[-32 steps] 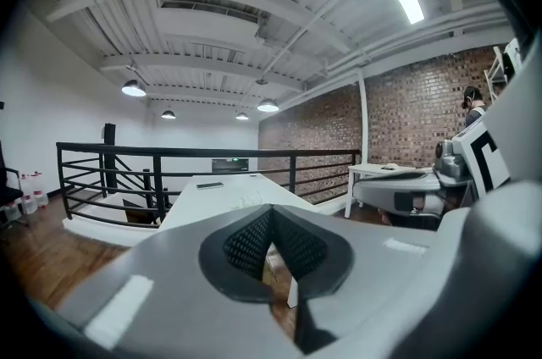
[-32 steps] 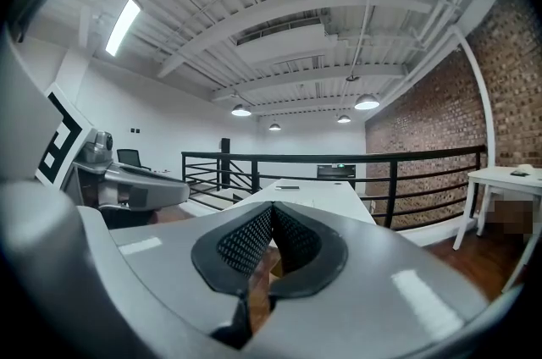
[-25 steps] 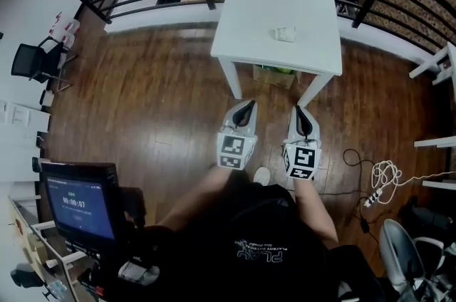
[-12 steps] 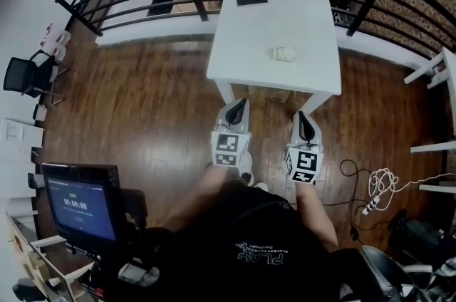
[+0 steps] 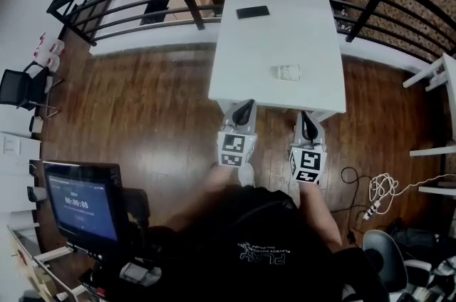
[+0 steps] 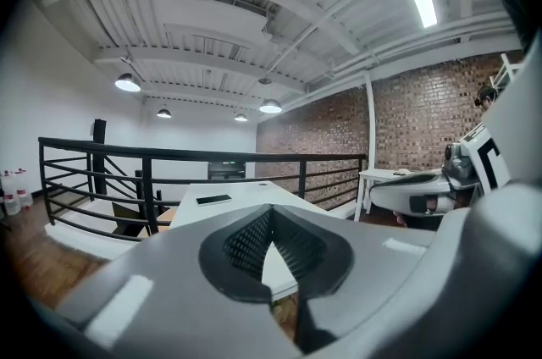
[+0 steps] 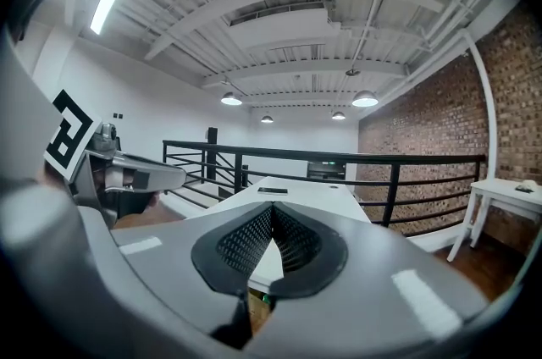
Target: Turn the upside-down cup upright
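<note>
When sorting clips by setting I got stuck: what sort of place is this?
Probably a loft-style office mezzanine: a black metal railing edges the dark wooden floor, with a red brick wall and a white rectangular table.

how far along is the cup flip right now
Done: nothing yet. The cup sits untouched on the white table; it is too small to tell which way up it is. In hand: the left tongs and right tongs are both shut and empty, by the table's near edge, short of the cup. Left: open one, reach the cup, grip it and set it upright.
</note>
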### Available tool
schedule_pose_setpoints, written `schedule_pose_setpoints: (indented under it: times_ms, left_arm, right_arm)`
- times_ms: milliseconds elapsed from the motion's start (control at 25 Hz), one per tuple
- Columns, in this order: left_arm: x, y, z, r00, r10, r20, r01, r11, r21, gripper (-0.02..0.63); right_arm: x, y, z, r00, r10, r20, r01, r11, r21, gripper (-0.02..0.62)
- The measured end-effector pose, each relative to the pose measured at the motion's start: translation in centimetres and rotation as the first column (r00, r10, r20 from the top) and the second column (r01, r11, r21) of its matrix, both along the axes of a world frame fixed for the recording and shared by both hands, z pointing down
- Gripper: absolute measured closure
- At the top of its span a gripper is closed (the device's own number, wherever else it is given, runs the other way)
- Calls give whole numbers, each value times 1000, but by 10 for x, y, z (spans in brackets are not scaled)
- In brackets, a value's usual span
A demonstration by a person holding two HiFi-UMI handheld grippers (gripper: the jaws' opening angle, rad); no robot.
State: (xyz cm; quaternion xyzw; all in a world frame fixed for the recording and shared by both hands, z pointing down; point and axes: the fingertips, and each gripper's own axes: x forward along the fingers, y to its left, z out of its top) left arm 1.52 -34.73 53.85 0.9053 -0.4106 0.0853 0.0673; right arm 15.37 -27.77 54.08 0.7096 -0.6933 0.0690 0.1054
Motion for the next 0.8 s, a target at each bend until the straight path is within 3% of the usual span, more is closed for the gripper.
schedule_pose_setpoints:
  times_ms: [400,800]
  left_arm:
    - [18,-39,6,999,37,2,-37,999,-8,611]
    - [48,-81,12,1000,5,27,-4,1000,-20,611]
  right_arm:
    - [12,-32,7,1000,10,9,-10,1000,-19,581]
    - [46,-79,21,999,-28,37,30,999,-41,581]
